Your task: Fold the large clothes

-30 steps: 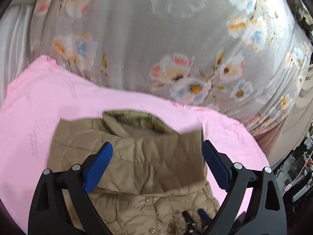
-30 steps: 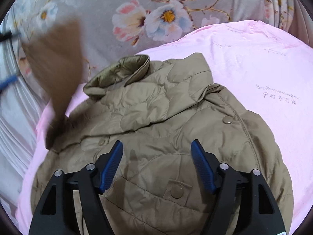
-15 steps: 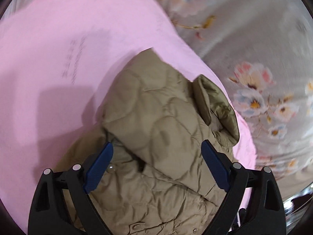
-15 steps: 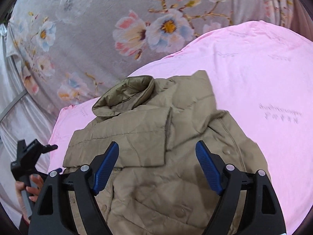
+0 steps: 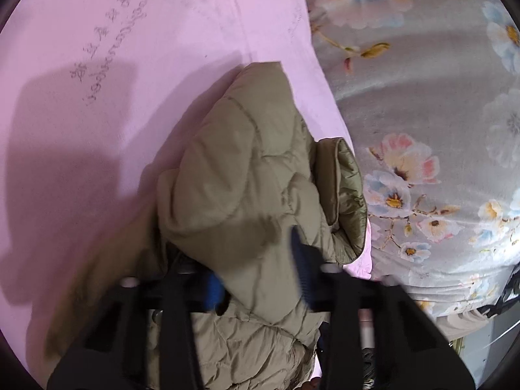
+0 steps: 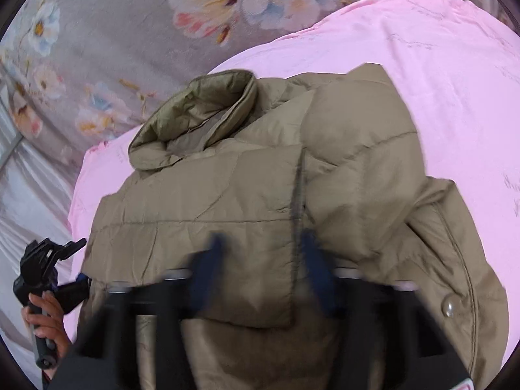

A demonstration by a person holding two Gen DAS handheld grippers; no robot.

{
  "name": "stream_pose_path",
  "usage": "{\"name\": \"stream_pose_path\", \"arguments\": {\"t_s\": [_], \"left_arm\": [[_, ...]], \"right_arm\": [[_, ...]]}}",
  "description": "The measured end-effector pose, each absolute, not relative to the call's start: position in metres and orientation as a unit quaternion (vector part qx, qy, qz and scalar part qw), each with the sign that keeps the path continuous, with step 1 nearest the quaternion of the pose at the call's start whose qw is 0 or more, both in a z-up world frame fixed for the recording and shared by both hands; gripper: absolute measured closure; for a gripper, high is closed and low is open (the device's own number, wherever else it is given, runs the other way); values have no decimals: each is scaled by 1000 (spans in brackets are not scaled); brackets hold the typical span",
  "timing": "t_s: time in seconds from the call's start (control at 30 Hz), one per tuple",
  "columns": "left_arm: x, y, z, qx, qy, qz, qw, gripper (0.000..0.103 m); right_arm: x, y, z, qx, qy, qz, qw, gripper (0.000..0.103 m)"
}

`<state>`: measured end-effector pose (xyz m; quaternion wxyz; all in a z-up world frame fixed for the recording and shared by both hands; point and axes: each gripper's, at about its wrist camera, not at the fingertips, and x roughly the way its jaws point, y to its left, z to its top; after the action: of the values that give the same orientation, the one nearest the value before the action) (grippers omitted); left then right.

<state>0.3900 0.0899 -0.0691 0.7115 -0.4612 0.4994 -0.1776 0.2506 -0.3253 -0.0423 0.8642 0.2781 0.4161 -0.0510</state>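
In the left wrist view, a pink sheet (image 5: 97,130) filled the left side of the frame. A puffy tan jacket (image 5: 247,175) lay on it in the middle, with a sleeve folded across the top. Its collar (image 5: 347,195) stood up just right of the middle. A grey blanket with flowers (image 5: 422,97) filled the right side. The left tool (image 5: 256,279) sat at the bottom, blurry. Its blue fingers (image 5: 300,266) were partway closed with a fold of jacket between them, but the blur hid whether they pinched it.

In the right wrist view, a hand (image 6: 45,321) at the lower left held the black handle of the other tool. The flowered blanket (image 6: 130,16) was at the upper left. The jacket (image 6: 260,195) lay in the middle, with its collar (image 6: 195,117) toward the top. The pink sheet (image 6: 438,65) filled the right. The right tool (image 6: 263,269) was blurry at the bottom. Its fingers (image 6: 208,269) were close together over a folded sleeve. I cannot tell if they gripped it.
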Motion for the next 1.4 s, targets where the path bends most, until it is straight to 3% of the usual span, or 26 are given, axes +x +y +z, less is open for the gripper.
{"name": "stream_pose_path", "arguments": {"t_s": [0.13, 0.3, 0.4, 0.53, 0.63, 1.03, 1.33, 1.4], "left_arm": [[380, 86, -34, -425, 474, -181, 750, 97], [352, 65, 32, -305, 398, -183, 846, 97], [351, 45, 21, -239, 403, -161, 869, 97], [360, 22, -38, -175, 448, -123, 868, 97], [356, 18, -54, -152, 432, -122, 881, 97], [324, 1, -56, -42, 394, -81, 914, 93], [257, 29, -55, -34, 397, -84, 913, 92], [248, 34, -51, -36, 395, -76, 915, 85]], "right_arm": [[253, -323, 17, 235, 364, -40, 900, 100], [220, -306, 104, 148, 248, -33, 957, 101], [227, -313, 71, 125, 285, -61, 948, 101], [247, -326, -12, 141, 377, -87, 911, 101], [249, -327, -46, 144, 400, -86, 901, 101], [238, -328, -65, 173, 409, -79, 892, 102], [166, -312, -67, 197, 405, -68, 890, 101], [161, -312, -65, 203, 404, -59, 890, 99]]}}
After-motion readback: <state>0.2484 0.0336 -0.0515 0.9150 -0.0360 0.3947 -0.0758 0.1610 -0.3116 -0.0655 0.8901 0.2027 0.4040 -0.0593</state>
